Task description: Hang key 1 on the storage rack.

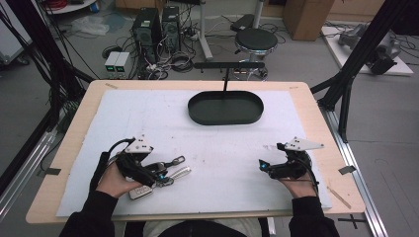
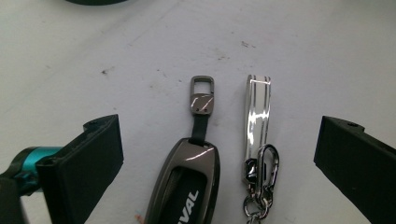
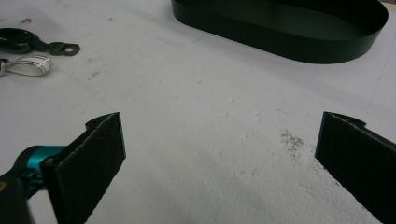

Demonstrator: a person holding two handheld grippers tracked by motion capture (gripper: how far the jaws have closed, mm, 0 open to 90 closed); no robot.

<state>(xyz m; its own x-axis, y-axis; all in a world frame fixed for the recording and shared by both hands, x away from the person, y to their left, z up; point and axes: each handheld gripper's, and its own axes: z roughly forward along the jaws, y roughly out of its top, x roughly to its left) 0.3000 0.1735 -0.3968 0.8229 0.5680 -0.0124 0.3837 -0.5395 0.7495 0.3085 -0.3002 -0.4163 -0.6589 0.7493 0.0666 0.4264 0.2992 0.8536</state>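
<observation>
A dark metallic car key fob (image 2: 187,186) with a short strap and square clasp (image 2: 201,95) lies on the white mat. Beside it lies a shiny silver key strap (image 2: 257,116) with a small carabiner (image 2: 262,170). My left gripper (image 2: 217,140) stands open, and both items lie between its wide-apart jaws, touching neither. The high view shows that gripper (image 1: 157,173) at the front left, with the clasp (image 1: 178,160) and the strap (image 1: 181,171) poking out to its right. My right gripper (image 1: 263,166) (image 3: 219,126) is open over bare mat at the front right.
A black oval tray (image 1: 225,107) (image 3: 280,32) sits at the far middle of the white mat (image 1: 222,148). A pale silver key-like object (image 1: 141,192) lies under the left hand. The wooden table edge (image 1: 326,148) runs close on the right.
</observation>
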